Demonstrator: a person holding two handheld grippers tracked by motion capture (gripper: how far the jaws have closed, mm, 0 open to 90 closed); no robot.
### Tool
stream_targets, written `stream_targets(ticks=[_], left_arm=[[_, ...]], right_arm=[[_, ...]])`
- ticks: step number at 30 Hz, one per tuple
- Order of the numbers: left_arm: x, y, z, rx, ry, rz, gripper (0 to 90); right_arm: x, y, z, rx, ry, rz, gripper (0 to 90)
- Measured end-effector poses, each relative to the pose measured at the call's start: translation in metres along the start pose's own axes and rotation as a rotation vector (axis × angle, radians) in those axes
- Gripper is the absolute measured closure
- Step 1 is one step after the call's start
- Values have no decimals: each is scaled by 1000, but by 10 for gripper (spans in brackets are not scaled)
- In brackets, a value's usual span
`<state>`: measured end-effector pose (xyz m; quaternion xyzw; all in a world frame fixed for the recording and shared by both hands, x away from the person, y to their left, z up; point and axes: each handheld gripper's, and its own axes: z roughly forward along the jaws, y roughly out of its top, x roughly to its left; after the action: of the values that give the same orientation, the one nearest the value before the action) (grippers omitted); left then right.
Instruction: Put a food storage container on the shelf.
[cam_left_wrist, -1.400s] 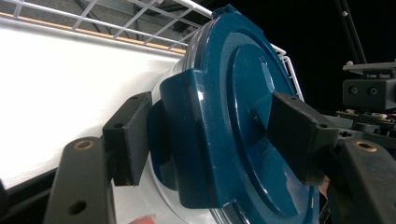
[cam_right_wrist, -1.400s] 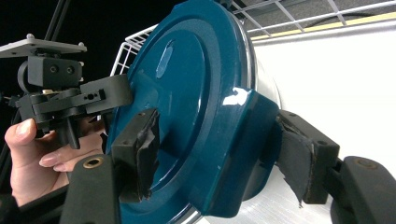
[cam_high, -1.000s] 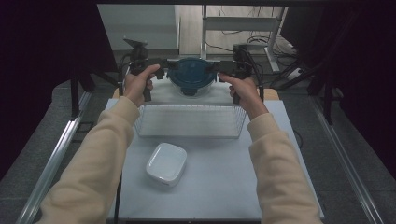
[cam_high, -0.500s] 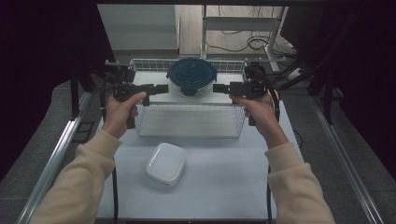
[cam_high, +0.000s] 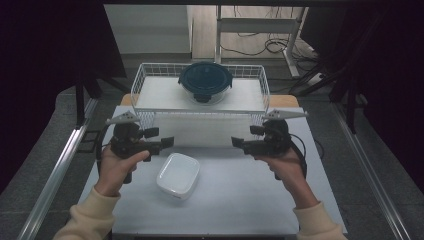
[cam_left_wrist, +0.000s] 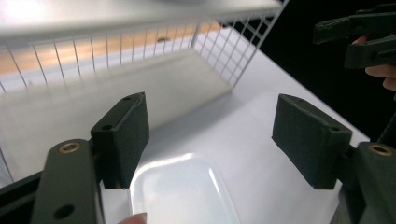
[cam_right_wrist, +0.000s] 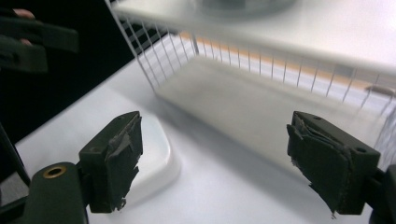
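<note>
Left gripper (cam_high: 167, 142): hovering over the white table (cam_high: 240, 200), jaws standing apart after just closing slightly, nothing between them; the white lidded container (cam_high: 178, 175) is lying just below and beside it. Right gripper (cam_high: 237, 144): facing the left one, jaws apart, gripping nothing. Wire rack (cam_high: 200, 97): standing behind both, carrying a dark round lidded bowl (cam_high: 205, 82) on top.

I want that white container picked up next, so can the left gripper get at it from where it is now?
Probably yes. The left gripper hangs open just beside the white container, which lies alone on the table. The wire rack stands farther back, and the right gripper is off to the side.
</note>
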<state>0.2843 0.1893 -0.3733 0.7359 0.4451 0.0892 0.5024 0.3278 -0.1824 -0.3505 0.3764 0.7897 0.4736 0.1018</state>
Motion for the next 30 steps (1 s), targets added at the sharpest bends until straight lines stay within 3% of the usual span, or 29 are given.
stream_targets(ticks=[4,11,14,15,16,18,24,30], left_arm=[[-2,-23,4,35,15,3,272],[-1,-51,7,90,43,2,271],[1,-58,6,86,46,-14,271],[4,-65,4,70,39,-42,272],[5,-69,5,79,21,-60,273],[7,-75,4,101,9,-49,265],[18,-88,2,121,72,-68,268],[15,-90,7,132,65,-57,270]], right_arm=[[2,-27,-3,6,-13,4,184],[-1,-73,-11,28,-12,60,194],[-3,-83,-12,31,-10,80,197],[-4,-92,-12,40,-12,92,200],[-5,-95,-11,46,-10,92,200],[-5,-100,-10,57,-13,82,201],[-11,-112,-4,94,-34,89,203],[-13,-113,-5,88,-33,77,203]])
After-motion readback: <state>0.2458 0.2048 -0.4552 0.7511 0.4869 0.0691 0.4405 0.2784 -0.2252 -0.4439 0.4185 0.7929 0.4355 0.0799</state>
